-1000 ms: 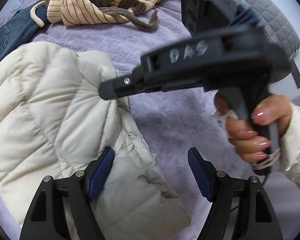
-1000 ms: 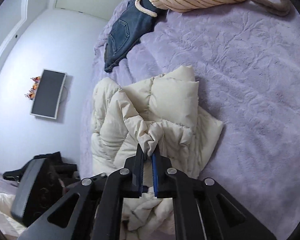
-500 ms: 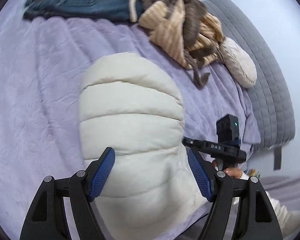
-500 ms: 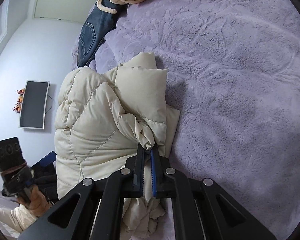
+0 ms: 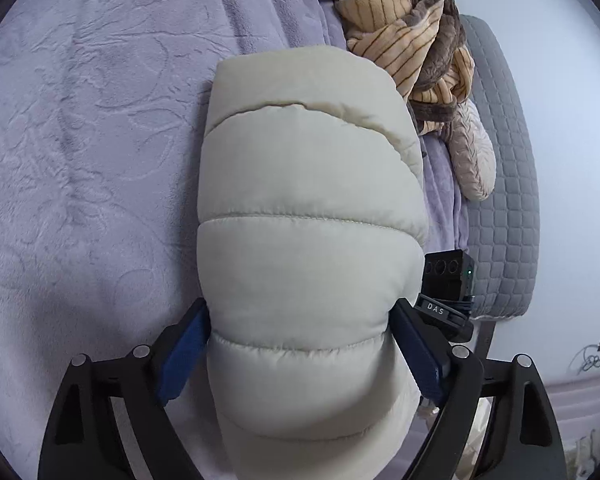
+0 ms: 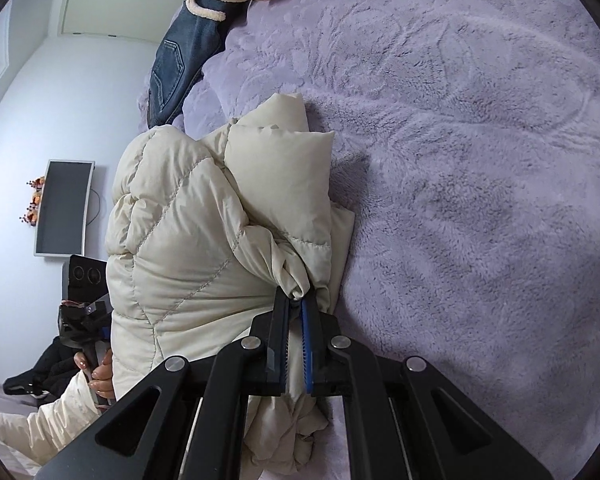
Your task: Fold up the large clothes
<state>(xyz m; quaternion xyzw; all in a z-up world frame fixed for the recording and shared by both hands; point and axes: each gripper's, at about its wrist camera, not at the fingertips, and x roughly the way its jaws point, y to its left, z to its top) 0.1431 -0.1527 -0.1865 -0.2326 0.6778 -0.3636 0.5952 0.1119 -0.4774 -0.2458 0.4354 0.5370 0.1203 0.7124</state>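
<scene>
Cream puffy jacket [image 5: 308,240] lies in a thick bundle on the purple bed cover [image 5: 92,160], near the bed's front edge. Its long side runs straight away from the left claw [image 5: 300,354], toward the striped brown clothes [image 5: 412,40] at the far end. The left claw's blue pads [image 5: 184,344] stand wide apart, one on each side of the bundle; whether they press it, I cannot tell. The right claw [image 6: 296,322] is clenched on a bunched fold at the jacket's near end. Both claws sit at that same near end, so the next fold likely goes away from them.
</scene>
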